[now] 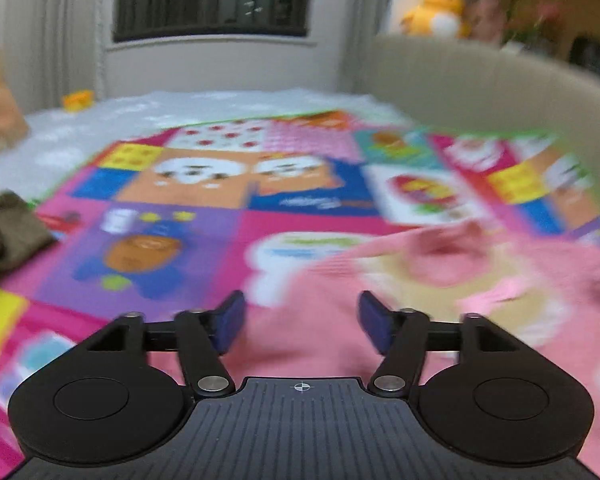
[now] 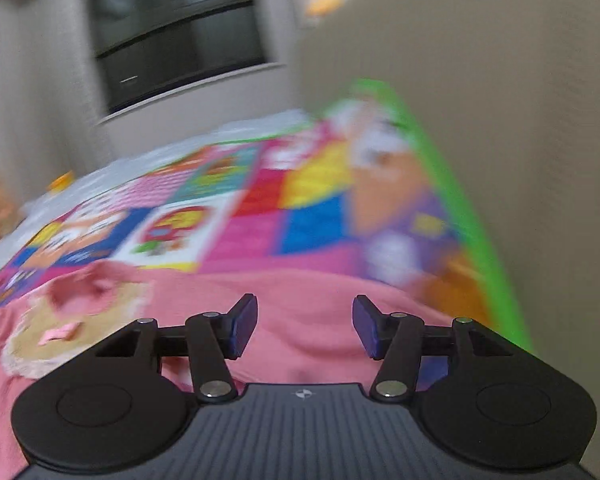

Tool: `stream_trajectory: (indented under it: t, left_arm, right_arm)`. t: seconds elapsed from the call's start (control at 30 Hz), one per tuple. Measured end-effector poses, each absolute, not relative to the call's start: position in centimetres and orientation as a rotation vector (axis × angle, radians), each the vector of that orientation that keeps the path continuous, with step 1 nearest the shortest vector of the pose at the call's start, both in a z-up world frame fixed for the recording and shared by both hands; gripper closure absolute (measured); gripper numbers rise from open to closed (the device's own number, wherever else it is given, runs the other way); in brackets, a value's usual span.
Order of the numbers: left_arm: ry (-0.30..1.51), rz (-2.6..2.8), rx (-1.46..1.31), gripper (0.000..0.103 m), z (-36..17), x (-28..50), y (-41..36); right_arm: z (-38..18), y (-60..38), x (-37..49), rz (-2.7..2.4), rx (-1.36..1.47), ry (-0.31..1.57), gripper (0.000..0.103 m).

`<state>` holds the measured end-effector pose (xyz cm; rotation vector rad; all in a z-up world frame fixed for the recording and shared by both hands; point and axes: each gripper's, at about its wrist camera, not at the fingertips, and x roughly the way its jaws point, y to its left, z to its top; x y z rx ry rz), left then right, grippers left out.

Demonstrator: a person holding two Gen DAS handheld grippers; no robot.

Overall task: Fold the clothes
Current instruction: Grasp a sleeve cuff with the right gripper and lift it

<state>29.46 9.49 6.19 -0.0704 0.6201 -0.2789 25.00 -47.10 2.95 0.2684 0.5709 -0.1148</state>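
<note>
- Pink garment (image 1: 308, 320): lies spread on the patchwork mat (image 1: 204, 216), under both tools.
- Left gripper (image 1: 300, 320): jaws spread, holding nothing.
- Right gripper (image 2: 305, 326): jaws spread, holding nothing.
- Step, by judgement: approach before a fold; next, pinch an edge.
- Brown cloth (image 1: 8, 232): apart, at left.

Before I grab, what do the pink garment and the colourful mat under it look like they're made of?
Pink garment: soft knit or fleece-like fabric, matte, judging by its gentle rolls and bunched neckline; motion blur hides the weave. Colourful mat: looks like smooth printed fabric or foam with a green border, lying flat, with crisp cartoon panels; which one cannot be told.
</note>
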Motion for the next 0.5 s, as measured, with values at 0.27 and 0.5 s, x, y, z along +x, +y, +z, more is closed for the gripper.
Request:
stream_trajectory:
  t: [0.27, 0.5]
  left_arm:
    - [0.605, -0.451, -0.297, 0.003, 1.8, 25.4, 3.6]
    - [0.624, -0.427, -0.296, 0.0, -1.2, 25.3, 2.5]
  right_arm:
    - [-1.9, -50.3, 24.9, -0.239, 0.63, 0.568, 0.05]
    - [4.4, -45.4, 29.3, -0.14, 0.342, 0.411, 0.095]
